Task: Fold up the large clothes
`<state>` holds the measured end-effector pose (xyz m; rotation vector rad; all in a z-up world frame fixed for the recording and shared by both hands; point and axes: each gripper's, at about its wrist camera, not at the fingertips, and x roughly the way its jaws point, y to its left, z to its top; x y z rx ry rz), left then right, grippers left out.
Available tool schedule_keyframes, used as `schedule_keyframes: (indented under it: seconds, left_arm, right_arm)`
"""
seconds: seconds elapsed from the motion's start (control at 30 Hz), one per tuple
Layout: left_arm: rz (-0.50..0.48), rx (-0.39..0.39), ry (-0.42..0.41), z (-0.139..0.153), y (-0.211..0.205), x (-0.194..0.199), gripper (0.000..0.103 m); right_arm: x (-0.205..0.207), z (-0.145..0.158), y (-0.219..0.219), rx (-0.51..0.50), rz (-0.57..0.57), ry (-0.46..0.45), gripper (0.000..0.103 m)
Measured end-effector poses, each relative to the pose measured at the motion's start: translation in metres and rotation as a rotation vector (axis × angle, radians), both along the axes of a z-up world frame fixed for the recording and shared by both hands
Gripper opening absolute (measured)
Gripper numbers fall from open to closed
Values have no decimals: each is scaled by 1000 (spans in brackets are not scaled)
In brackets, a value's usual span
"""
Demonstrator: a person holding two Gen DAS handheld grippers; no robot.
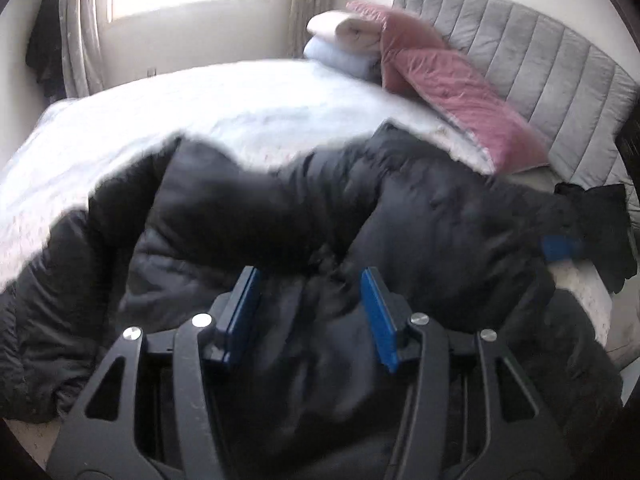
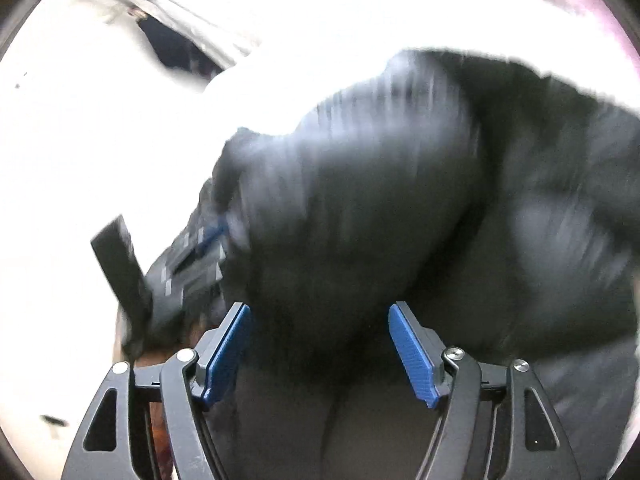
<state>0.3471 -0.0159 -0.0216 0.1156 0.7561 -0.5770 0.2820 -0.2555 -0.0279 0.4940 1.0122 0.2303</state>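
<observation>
Fingers of your left hand-held gripper (image 1: 310, 312) stand apart with only dark fabric showing behind the gap, nothing pinched between the blue pads (image 1: 244, 312); your right hand-held gripper (image 2: 320, 344) is spread just as wide, its pads (image 2: 412, 352) empty and hanging over the same garment. Beyond both lies the black puffer jacket (image 1: 400, 208), bunched and puffy along the near edge of the bed (image 1: 200, 112), one sleeve (image 1: 224, 204) thrown across the body and part of the coat drooping over the near edge. In the right wrist view a dark strap or tab (image 2: 120, 264) sticks out at the coat's left side, though blur keeps you from telling what it is. By my reading you are between grips, about to take hold for a fold. Bite on a seam or hem, not on a fat quilted panel, because slick filling will likely squirt out of a shallow pinch. Take two points on the same edge, well apart, so the cloth hangs level when lifted. Pull the coat further onto the white cover before folding, away from the drop. Keep clear of the pink quilt (image 1: 452, 92) and the folded pale blankets (image 1: 348, 40) by the grey headboard (image 1: 540, 52) at the far right corner
</observation>
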Motion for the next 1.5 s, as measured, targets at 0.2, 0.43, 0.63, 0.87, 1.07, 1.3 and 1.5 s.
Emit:
schedule_keyframes:
  seconds: [0.2,0.43,0.63,0.87,1.07,1.3,1.5]
  left_arm:
    - [171,64,-37,-1,11,28,55]
    - [407,110,50,-55,44,78,58]
    - [432,140,36,-71,46,80,73]
    - [490,89,82,-49,63,43,83]
    - [458,19,112,-22,62,-8,90]
    - [439,-25,168,-3,64,-71,91]
    - [451,-12,170,8,73,-124,98]
  right_arm:
    - [52,8,44,-145,-51,-141,80]
    - [44,-54,43,-301,24,-72,80]
    - [42,-79,41,-358,39,-78,80]
    - [19,-59,6,-230,49,-52,81]
    - [-27,-20,-39,-197,-21,-63,83]
    - [-81,4,-74,-184,-123,-84,86]
    - [-118,12,-129,-156,-237,-95,87]
